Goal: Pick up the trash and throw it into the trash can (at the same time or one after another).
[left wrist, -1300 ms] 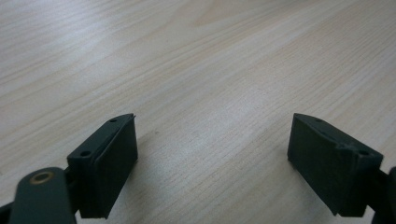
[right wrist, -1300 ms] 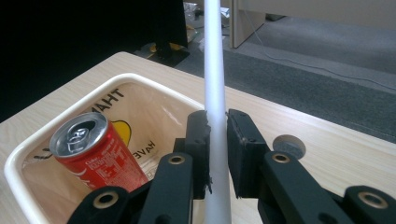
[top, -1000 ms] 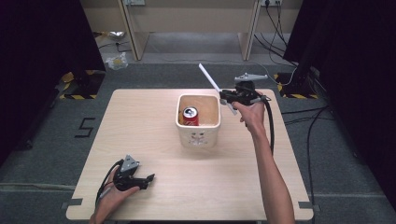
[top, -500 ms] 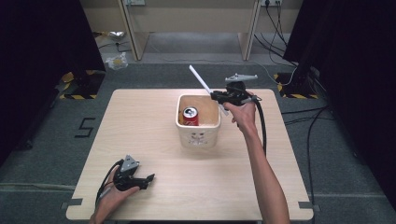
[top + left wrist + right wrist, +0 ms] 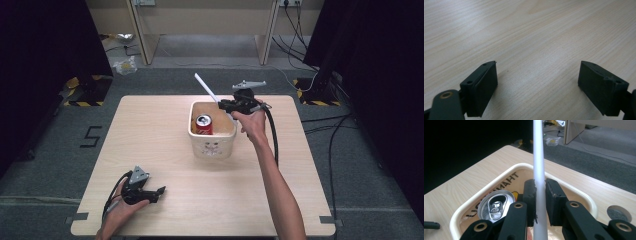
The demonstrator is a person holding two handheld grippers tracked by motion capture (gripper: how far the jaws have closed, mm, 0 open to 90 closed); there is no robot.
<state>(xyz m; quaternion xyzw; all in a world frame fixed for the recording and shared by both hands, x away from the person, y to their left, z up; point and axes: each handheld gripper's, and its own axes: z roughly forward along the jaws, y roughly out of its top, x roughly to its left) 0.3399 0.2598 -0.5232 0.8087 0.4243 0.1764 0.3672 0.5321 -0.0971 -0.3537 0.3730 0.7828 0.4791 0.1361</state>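
A cream tub (image 5: 212, 145) stands mid-table with a red soda can (image 5: 204, 123) upright inside it. My right gripper (image 5: 223, 104) hovers over the tub's far right rim, shut on a white straw (image 5: 205, 88) that slants up and away to the left. In the right gripper view the straw (image 5: 539, 165) runs between the pads (image 5: 530, 192), with the can's silver top (image 5: 496, 204) below left and the tub's rim (image 5: 506, 171) around it. My left gripper (image 5: 159, 192) rests near the table's front left edge, open; its jaws (image 5: 537, 87) stand wide apart over bare wood.
The wooden table (image 5: 150, 130) has free room on all sides of the tub. A black cable (image 5: 272, 135) trails from the right gripper along the forearm. Desk legs and loose cables stand on the floor beyond the far edge.
My right gripper has carried the straw leftward, from beside the tub's right side to over its far right rim. The left gripper has stayed put.
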